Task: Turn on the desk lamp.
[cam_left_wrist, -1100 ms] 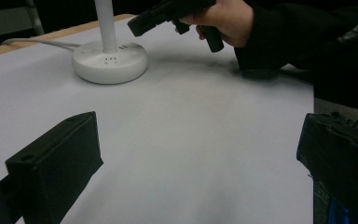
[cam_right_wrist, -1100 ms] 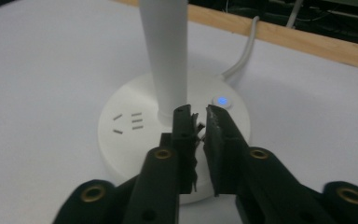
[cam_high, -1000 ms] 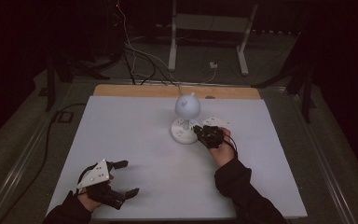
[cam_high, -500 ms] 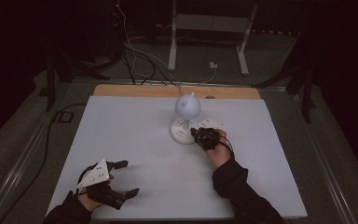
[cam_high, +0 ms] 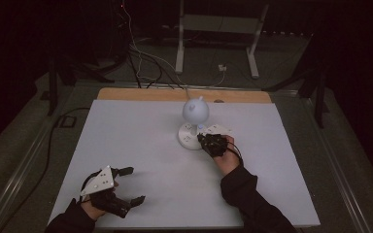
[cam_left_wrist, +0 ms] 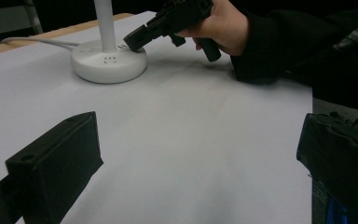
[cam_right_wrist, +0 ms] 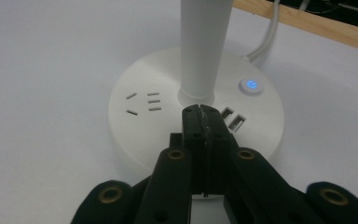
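The white table [cam_high: 141, 145] spreads out in front of me, with a strip of bare wood [cam_high: 141, 94] along its far edge. Near the middle of the far half stands a white lamp [cam_high: 195, 112], its round head on a straight stem [cam_right_wrist: 203, 46] that rises from a flat round base [cam_right_wrist: 135, 126]. A white cord [cam_left_wrist: 37, 42] leaves the base toward the far edge.

My right gripper [cam_high: 208, 142] sits at the base, my right hand [cam_high: 226, 158] just behind it on the near side. In the right gripper view its jaws are pressed together with nothing between them, and their tips lie over the top of the base just in front of the stem. Whether they touch the base I cannot tell.

My left gripper [cam_high: 128, 185] is well apart from the lamp, near the table's front left corner. Its jaws are spread wide and hold nothing.

On the base, a small round button [cam_right_wrist: 251, 85] glows blue to the right of the stem. Two small slots [cam_right_wrist: 231, 118] lie just beside my right jaws, and a cluster of socket slits [cam_right_wrist: 142, 102] sits to the left.
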`<move>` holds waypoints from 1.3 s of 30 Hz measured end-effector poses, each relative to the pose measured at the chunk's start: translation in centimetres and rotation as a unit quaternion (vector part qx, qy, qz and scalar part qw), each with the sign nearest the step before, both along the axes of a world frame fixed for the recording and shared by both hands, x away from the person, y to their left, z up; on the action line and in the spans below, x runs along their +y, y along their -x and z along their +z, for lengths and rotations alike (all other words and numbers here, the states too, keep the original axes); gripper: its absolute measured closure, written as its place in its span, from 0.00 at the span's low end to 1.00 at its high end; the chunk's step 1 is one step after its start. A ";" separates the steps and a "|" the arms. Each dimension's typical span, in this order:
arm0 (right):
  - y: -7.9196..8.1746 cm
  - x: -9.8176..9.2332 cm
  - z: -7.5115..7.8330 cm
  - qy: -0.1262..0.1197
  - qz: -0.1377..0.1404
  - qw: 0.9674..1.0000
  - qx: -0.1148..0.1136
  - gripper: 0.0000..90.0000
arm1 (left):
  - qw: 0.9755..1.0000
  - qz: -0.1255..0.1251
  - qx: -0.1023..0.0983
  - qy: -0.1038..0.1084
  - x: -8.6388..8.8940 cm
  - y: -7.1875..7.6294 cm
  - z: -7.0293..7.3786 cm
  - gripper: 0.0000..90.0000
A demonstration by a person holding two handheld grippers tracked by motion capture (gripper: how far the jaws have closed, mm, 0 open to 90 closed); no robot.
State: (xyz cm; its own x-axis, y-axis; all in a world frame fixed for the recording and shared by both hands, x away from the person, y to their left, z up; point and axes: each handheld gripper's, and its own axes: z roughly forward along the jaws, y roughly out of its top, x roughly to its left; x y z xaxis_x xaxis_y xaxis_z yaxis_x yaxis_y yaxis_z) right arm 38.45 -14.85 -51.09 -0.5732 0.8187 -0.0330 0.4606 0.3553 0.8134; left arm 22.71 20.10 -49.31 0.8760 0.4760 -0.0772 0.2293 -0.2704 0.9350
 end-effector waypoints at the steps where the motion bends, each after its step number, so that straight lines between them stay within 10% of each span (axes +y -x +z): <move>1: 0.0 0.0 0.0 0.001 -0.001 1.000 -0.001 1.00 | 1.000 0.000 0.000 0.000 0.0 0.0 0.0 0.00; 27: -0.1 -0.1 -0.1 -0.008 0.002 1.000 0.002 0.97 | 1.000 0.001 0.001 0.002 0.0 0.0 0.0 0.00; 39: 0.2 -0.2 1.4 -0.024 0.028 0.999 -0.016 0.58 | 1.000 0.001 0.000 0.001 0.0 0.0 0.0 0.00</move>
